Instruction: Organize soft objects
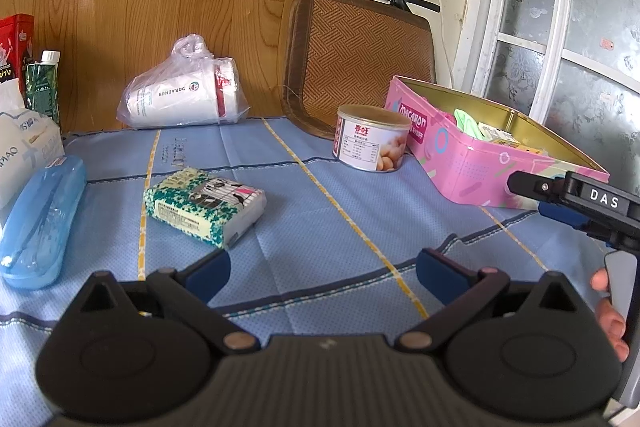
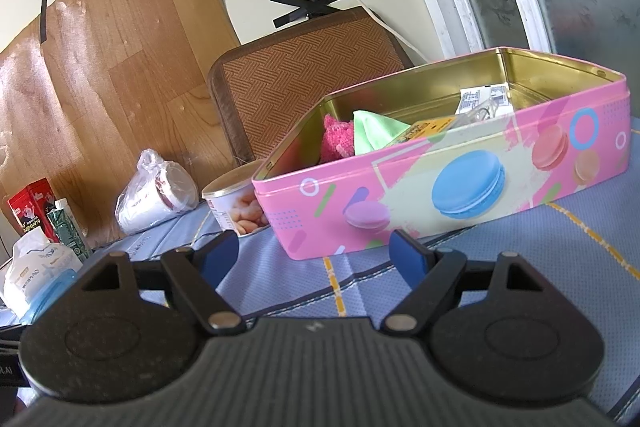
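A green-patterned tissue pack (image 1: 205, 204) lies on the blue cloth ahead and left of my open, empty left gripper (image 1: 323, 273). The pink macaron tin (image 1: 476, 163) stands open at the right; it also shows in the right wrist view (image 2: 460, 187), close in front of my open, empty right gripper (image 2: 316, 259). Inside it lie a pink fluffy item (image 2: 338, 143), a green cloth (image 2: 374, 135) and paper packets (image 2: 480, 101). The right gripper also shows in the left wrist view (image 1: 532, 195), beside the tin.
A peanut can (image 1: 372, 139) stands left of the tin. A bagged white cup (image 1: 182, 95) lies at the back. A blue plastic case (image 1: 38, 223), a tissue bag (image 1: 24, 143), a green tube (image 1: 42, 87) and a red box (image 1: 14, 47) sit at the left. A woven mat (image 1: 360, 63) leans on the wall.
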A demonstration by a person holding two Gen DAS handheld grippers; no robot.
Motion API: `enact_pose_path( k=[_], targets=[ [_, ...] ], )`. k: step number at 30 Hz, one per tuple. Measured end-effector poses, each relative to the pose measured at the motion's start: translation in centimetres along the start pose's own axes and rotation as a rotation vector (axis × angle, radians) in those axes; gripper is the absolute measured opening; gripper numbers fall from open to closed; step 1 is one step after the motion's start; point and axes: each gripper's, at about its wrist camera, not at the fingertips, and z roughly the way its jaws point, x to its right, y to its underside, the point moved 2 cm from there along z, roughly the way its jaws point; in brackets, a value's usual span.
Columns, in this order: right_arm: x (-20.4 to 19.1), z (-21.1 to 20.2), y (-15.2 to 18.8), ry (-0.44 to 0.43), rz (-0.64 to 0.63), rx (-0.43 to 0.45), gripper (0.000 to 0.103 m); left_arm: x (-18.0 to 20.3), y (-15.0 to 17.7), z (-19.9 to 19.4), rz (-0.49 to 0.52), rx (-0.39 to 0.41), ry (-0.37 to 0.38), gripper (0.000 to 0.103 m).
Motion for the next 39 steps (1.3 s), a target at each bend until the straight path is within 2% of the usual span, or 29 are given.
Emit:
enact_pose_path(
  k=[30, 35, 39],
  targets=[
    [0.1, 0.1, -0.1, -0.03, -0.028, 0.005, 0.084, -0.3, 0.0, 0.0, -0.01, -0.005, 0.001, 0.102],
    [-1.6, 0.1, 0.2, -0.07, -0.147, -0.004, 0.085, -2.6, 0.3, -1.6, -0.085, 0.006, -0.006, 0.102],
    [-3.7, 0.3, 0.5, -0.176, -0.223, -0.05, 0.086, -6.7, 0.9, -4.4, -0.157, 0.033, -0.099, 0.102]
  ],
)
